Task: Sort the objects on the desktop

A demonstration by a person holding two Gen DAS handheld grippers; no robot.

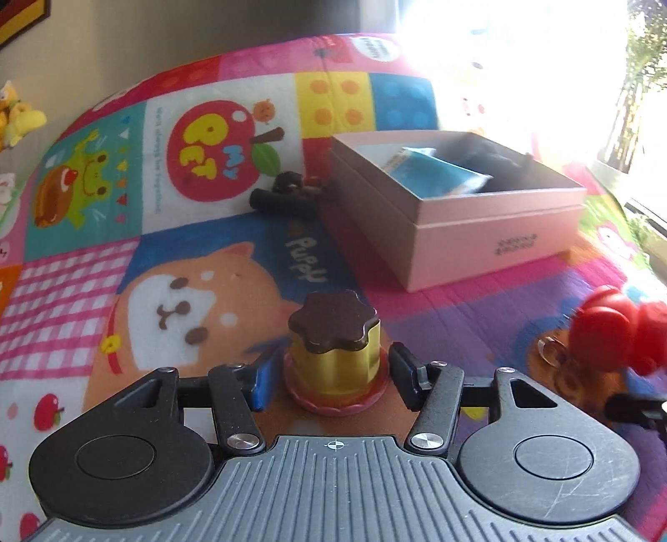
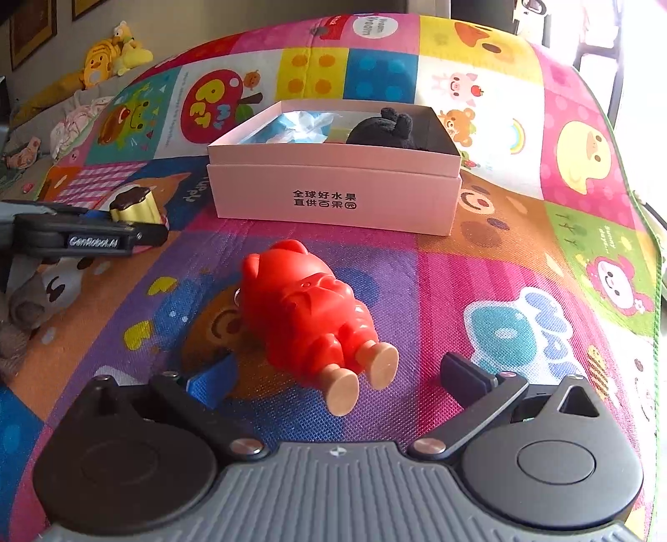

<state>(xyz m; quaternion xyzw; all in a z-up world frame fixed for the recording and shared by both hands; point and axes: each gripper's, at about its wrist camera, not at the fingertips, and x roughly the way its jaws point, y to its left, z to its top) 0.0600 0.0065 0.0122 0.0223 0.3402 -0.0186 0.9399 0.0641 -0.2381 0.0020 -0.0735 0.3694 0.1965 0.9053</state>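
Now the left gripper (image 1: pixel 329 377) closes around one gold jar (image 1: pixel 333 350), the right gripper (image 2: pixel 337 381) gapes wide over one red figure (image 2: pixel 308 304), one pink box (image 2: pixel 333 196) beyond.

1. A bright patchwork play mat (image 2: pixel 479 267) printed with cartoon animals, fruit and toy bricks covers the surface.
2. A plain grey wall (image 1: pixel 166 33) rises behind it.
3. Dark-framed pictures (image 2: pixel 31 29) hang on that wall.
4. Yellow plush toys (image 2: pixel 112 52) lie at the mat's far left.
5. Strong daylight floods in from a window (image 1: pixel 604 83) on the right, with trees outside.
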